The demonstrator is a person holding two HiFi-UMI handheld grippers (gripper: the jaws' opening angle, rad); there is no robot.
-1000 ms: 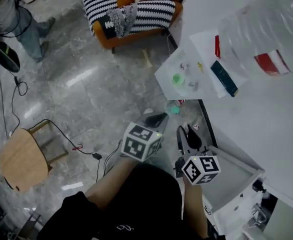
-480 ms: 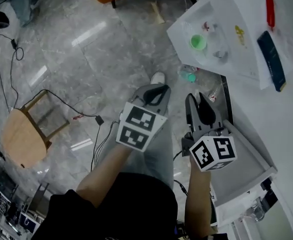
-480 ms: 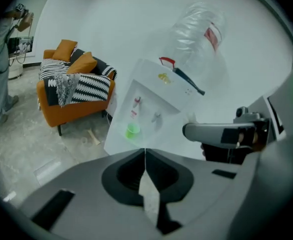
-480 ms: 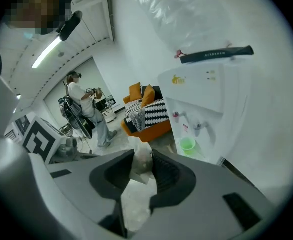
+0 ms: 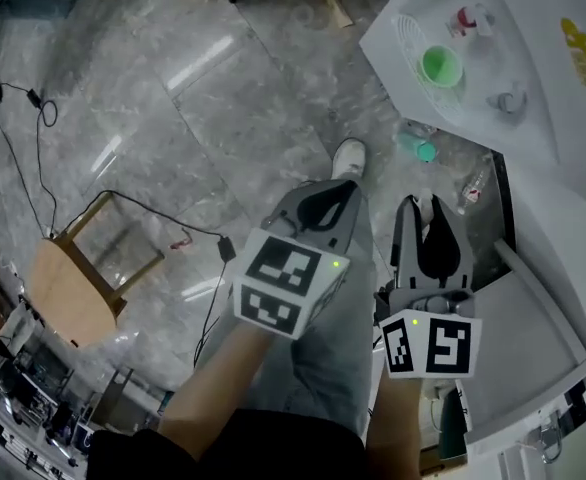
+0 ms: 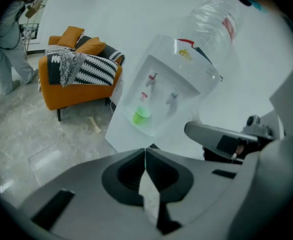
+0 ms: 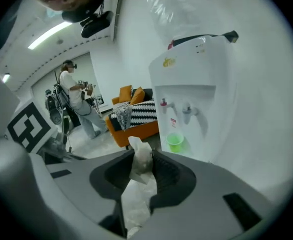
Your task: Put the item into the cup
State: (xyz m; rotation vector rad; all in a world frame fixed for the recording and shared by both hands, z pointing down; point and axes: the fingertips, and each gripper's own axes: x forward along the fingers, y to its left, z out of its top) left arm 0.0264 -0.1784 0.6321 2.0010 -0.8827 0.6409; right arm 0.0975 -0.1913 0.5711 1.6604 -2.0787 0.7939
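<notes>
Left gripper (image 6: 145, 150): jaws closed tip to tip, nothing made out between the pads; held over the grey floor, pointed toward the dispenser.
Right gripper (image 7: 142, 153): clamped on the item, jaws stopped short of meeting by its bulk; just beside the left gripper.
Item (image 7: 139, 166): white, crumpled, papery; pinched between the right pads, top end poking past the tips, rest trailing back behind them.
Cup (image 7: 175, 140): green, upright, on the drip tray (image 5: 410, 34) below the two taps; well apart from both grippers.
Water dispenser (image 6: 162, 91): white, with a clear bottle (image 6: 214, 21) upside down on top.
Floor (image 5: 173, 118): grey marble, with a wooden stool (image 5: 68, 288) and a black cable beside it.
Background: orange armchair (image 6: 71, 86) under a striped blanket; a person (image 7: 74, 104) standing near it.
</notes>
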